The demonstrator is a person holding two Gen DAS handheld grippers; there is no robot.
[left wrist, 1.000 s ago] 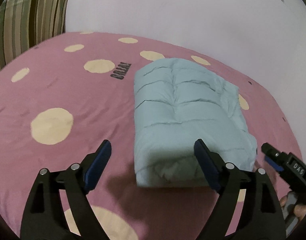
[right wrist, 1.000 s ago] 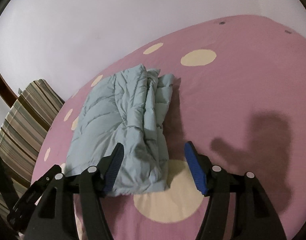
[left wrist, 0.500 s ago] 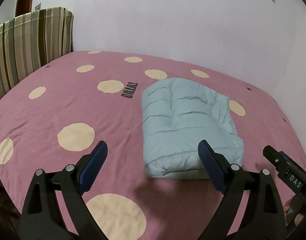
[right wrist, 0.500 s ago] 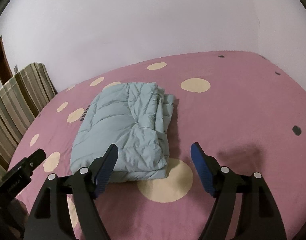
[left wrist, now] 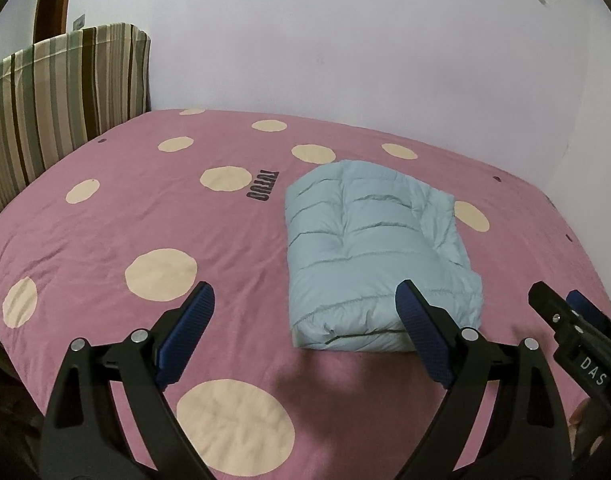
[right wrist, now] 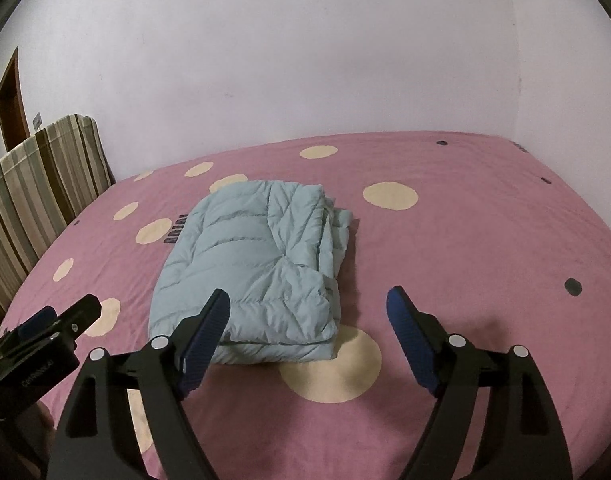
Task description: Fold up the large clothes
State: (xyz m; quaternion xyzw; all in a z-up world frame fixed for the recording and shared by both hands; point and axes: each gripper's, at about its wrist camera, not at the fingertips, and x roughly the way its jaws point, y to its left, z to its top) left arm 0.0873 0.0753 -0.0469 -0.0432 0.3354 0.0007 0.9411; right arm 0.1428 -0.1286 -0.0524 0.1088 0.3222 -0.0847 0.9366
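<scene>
A pale blue quilted puffer jacket (left wrist: 369,256) (right wrist: 257,272) lies folded into a thick rectangle on the pink bed sheet (left wrist: 145,220) (right wrist: 465,240). My left gripper (left wrist: 305,316) hovers open above the sheet, near the bundle's front left corner, nothing between its blue pads. My right gripper (right wrist: 307,316) hangs over the bundle's front right corner, its jaws opening, and the pads touch no cloth. Each gripper shows at the edge of the other's view, the right one (left wrist: 573,328) and the left one (right wrist: 53,336).
The sheet has cream dots and a dark printed word (left wrist: 262,186). A striped cushion (left wrist: 57,92) (right wrist: 37,184) stands at the left end of the bed. A white wall (right wrist: 305,60) runs behind, with a door frame (right wrist: 9,104) far left.
Both grippers have pulled back and risen from the folded jacket, so more of the bed shows. The right gripper's jaws have spread wider and it has rolled level.
</scene>
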